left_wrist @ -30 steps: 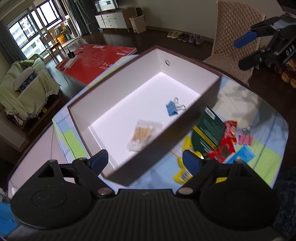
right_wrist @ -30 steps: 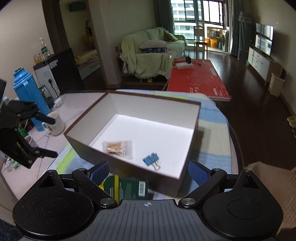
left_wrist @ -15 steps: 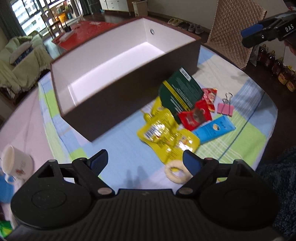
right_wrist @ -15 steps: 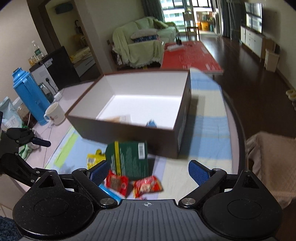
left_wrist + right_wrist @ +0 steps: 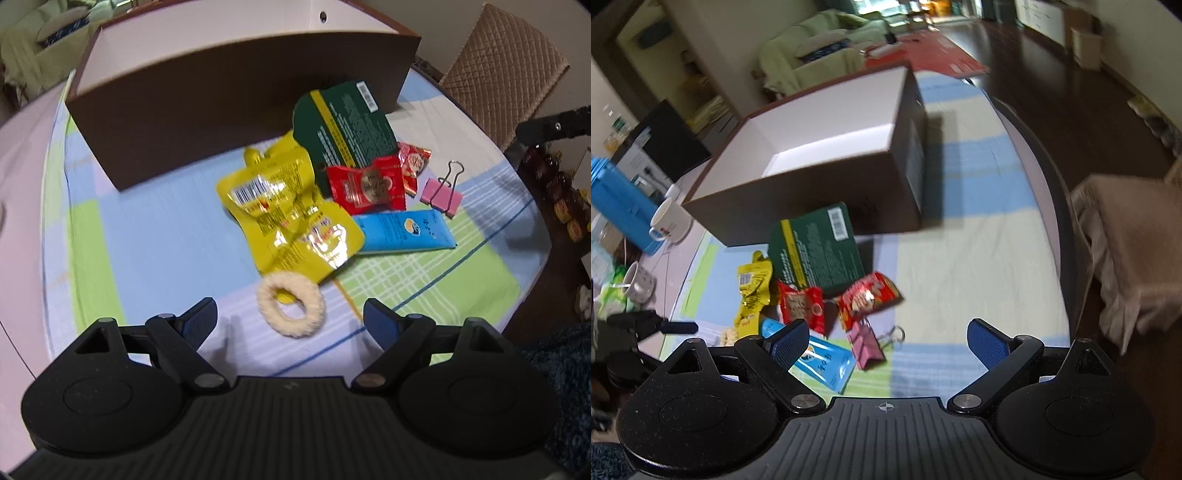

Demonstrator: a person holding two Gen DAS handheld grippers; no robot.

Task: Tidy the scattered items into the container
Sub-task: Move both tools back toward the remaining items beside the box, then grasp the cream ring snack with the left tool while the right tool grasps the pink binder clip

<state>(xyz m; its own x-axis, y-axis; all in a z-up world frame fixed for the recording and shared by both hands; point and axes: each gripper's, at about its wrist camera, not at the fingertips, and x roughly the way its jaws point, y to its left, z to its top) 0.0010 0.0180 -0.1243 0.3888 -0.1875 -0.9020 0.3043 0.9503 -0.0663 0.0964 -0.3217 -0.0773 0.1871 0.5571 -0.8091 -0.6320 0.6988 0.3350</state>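
Note:
A brown box [image 5: 236, 88] [image 5: 820, 184] with a white inside stands on the checked cloth. In front of it lie a green packet [image 5: 343, 122] [image 5: 816, 251], yellow pouches [image 5: 288, 214] [image 5: 751, 291], red snack packs [image 5: 365, 184] [image 5: 868, 295], a blue tube [image 5: 402, 232] [image 5: 822, 363], a pink binder clip [image 5: 443, 192] [image 5: 866, 345] and a cream hair ring [image 5: 290, 310]. My left gripper [image 5: 290, 319] is open, hovering with the hair ring between its fingers' line. My right gripper [image 5: 886, 341] is open just above the pink clip and blue tube.
A blue thermos [image 5: 617, 210] and two mugs [image 5: 670, 221] stand left of the box. A quilted chair [image 5: 506, 66] [image 5: 1126, 258] is beside the round table. The other gripper's arm shows at each view's edge [image 5: 554, 125] [image 5: 646, 325].
Both grippers pulled back from over the box and dropped toward the scattered items. The box's inside, with its blue clip and swab bag, has gone out of sight.

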